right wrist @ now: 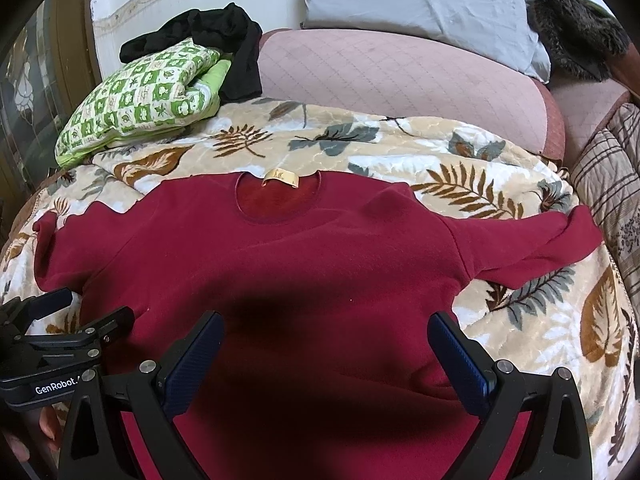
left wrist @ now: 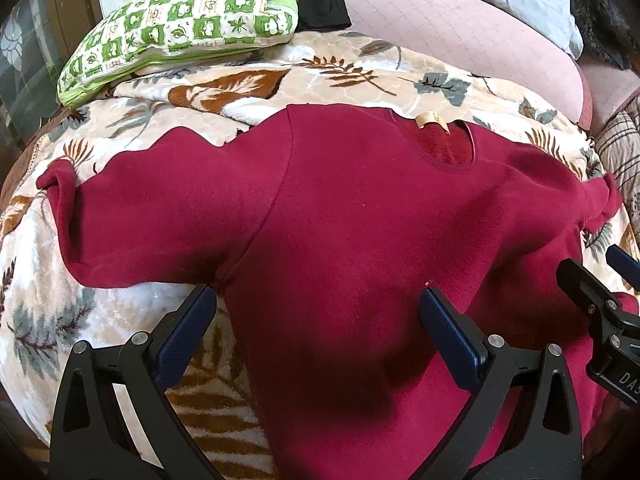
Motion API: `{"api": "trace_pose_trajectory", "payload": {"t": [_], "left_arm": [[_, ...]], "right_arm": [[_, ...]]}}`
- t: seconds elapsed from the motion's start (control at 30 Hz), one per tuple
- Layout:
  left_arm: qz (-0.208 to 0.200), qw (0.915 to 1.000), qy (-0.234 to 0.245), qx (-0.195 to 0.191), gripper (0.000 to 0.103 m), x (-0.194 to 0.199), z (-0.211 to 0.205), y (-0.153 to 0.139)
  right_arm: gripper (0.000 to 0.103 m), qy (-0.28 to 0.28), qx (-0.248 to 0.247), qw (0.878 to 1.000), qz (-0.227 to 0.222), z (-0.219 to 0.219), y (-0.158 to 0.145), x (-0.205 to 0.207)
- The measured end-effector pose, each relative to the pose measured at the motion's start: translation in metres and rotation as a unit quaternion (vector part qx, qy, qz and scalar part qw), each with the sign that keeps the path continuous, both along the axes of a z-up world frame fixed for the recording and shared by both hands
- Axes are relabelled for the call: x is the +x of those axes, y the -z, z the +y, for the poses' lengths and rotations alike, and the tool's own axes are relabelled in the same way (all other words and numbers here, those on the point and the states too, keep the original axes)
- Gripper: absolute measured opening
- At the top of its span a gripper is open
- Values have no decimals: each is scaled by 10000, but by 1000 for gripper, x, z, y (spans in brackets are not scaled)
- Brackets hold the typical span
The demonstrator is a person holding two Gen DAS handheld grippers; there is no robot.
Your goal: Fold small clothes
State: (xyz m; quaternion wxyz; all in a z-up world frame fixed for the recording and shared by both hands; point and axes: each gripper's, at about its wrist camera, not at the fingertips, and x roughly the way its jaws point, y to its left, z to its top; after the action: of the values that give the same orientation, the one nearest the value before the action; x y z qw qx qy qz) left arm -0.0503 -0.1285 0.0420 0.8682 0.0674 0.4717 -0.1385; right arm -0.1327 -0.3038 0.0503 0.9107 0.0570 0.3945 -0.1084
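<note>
Both grippers, left (left wrist: 318,312) and right (right wrist: 326,338), hover wide open over a spread red sweater (right wrist: 280,264); gripping a sleeve cleanly at its cuff should start a neat fold.

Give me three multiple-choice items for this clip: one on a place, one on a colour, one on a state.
1. Where does the black garment lie?
A. on the green checked pillow
B. on the sweater
C. between the fingers

2. What colour is the sweater?
A. grey
B. dark red
C. green

3. How are the sweater's sleeves?
A. folded across the chest
B. rolled up
C. spread out to both sides

Key: A, it drapes over the pillow's top; B, all dark red; C, each sleeve reaches sideways on the leaf-print blanket.
</note>
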Motion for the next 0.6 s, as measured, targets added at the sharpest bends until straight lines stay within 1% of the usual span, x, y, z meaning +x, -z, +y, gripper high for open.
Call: {"api": "trace_pose_trajectory", "payload": {"t": [0.6], "left_arm": [[65, 9999, -94, 2, 102, 6, 2, 5]], "right_arm": [[101, -7, 21, 10000, 56, 2, 5, 9]]}}
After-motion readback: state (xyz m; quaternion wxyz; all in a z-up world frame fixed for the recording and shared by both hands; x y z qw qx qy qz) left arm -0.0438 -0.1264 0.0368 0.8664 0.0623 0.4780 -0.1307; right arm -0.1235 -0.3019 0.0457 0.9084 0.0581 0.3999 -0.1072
